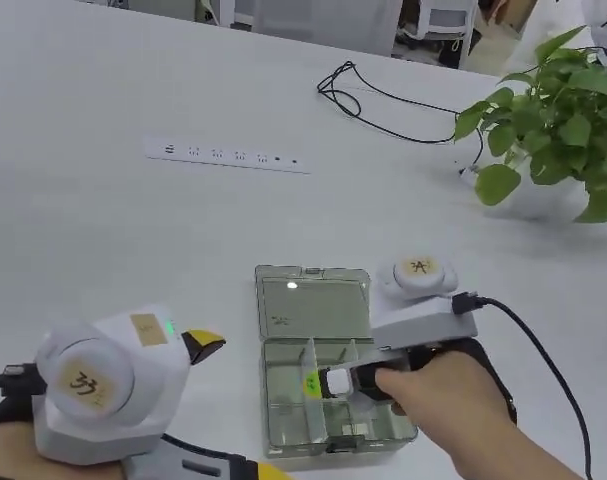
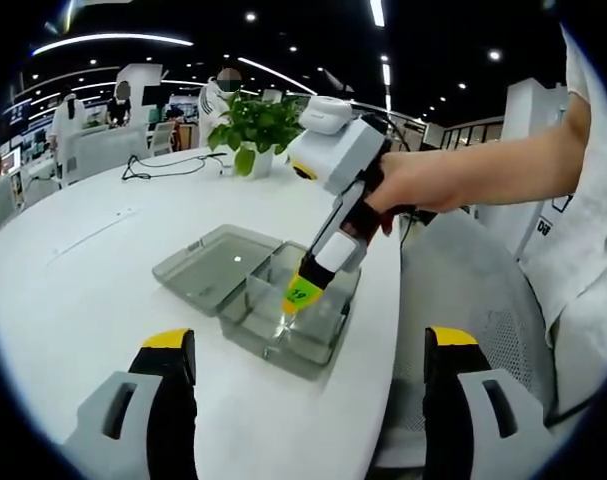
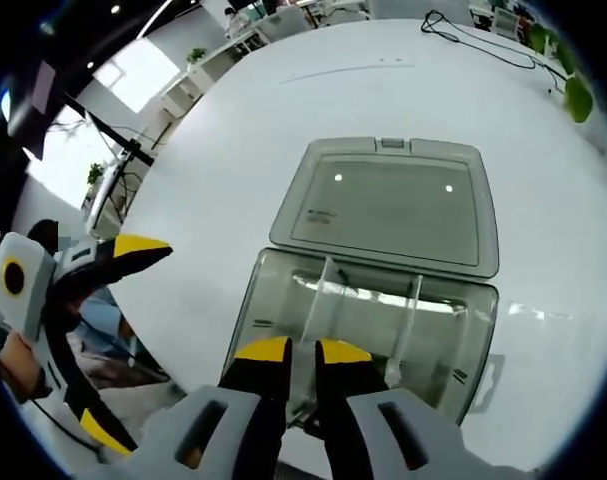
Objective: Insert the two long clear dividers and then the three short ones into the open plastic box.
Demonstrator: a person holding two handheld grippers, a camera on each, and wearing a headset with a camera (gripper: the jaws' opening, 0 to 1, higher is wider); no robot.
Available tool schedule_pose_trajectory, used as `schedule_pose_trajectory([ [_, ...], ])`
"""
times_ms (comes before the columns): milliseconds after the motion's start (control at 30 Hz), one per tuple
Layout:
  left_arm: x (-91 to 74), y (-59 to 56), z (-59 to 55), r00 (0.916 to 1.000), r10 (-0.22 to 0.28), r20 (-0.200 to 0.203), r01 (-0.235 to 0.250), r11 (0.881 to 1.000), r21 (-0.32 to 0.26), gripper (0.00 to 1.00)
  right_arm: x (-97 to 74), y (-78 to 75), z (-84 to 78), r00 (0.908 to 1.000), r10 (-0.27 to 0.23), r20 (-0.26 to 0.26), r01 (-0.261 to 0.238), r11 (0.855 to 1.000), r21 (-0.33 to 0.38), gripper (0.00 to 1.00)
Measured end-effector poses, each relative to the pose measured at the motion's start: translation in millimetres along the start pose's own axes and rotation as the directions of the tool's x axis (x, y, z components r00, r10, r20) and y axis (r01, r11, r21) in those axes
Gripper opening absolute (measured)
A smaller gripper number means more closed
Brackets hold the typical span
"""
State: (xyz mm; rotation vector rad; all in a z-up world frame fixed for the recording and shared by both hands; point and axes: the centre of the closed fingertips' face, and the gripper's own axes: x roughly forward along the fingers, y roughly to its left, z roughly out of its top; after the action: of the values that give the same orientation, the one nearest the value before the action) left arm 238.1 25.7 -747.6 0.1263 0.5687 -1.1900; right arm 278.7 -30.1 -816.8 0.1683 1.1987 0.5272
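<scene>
The clear plastic box (image 1: 383, 440) lies open near the table's front edge, its lid (image 1: 313, 300) flat behind it. Two long clear dividers stand upright in the base: one (image 3: 318, 295) runs from the back wall into my right gripper's jaws, the other (image 3: 405, 320) is to its right. My right gripper (image 3: 303, 352) reaches down into the base, shut on the near end of the first divider, and its yellow tip (image 2: 298, 295) is inside the box (image 2: 283, 335). My left gripper (image 2: 308, 338) is open and holds nothing; its yellow fingertip (image 1: 205, 345) hovers left of the box.
A white power strip (image 1: 228, 155) lies across the table's middle. A black cable (image 1: 383, 100) loops at the back, beside a potted plant (image 1: 553, 110) at the right. The box sits close to the table's edge (image 2: 388, 300). People stand far off in the room.
</scene>
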Motion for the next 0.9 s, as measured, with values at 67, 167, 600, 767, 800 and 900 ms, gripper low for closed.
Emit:
schedule_pose_trajectory([
  [67, -0.9, -0.4, 1.3, 1.0, 0.008, 0.0, -0.008, 1.0, -0.002, 0.97, 1.6, -1.6, -0.9, 0.9999, 0.01, 0.01, -0.01, 1.0, 0.012, 0.11],
  [167, -2.3, -0.1, 1.9, 0.9998, 0.021, 0.001, -0.021, 1.0, -0.008, 0.97, 2.5, -1.1, -1.3, 0.9997, 0.017, 0.015, -0.018, 1.0, 0.008, 0.11],
  [600, -12.9, -3.4, 13.3, 0.9937, 0.111, 0.013, -0.111, 0.993, -0.045, 0.96, 6.0, -0.8, -2.4, 0.9948, 0.09, 0.047, -0.091, 0.996, 0.021, 0.14],
  [767, -18.2, -6.9, 18.4, 0.9887, 0.148, 0.021, -0.147, 0.988, -0.051, 0.96, 5.6, 1.5, -0.5, 0.9919, 0.109, 0.066, -0.107, 0.994, -0.023, 0.14],
  [800, -19.3, -7.6, 19.0, 0.9879, 0.154, 0.022, -0.152, 0.987, -0.052, 0.96, 5.2, 1.6, -0.2, 0.9912, 0.112, 0.07, -0.11, 0.993, -0.029, 0.14],
  [900, -23.6, -8.4, 21.1, 0.9832, 0.18, 0.028, -0.179, 0.982, -0.056, 0.97, -0.8, 1.5, 2.6, 0.9887, 0.124, 0.084, -0.119, 0.991, -0.065, 0.15],
])
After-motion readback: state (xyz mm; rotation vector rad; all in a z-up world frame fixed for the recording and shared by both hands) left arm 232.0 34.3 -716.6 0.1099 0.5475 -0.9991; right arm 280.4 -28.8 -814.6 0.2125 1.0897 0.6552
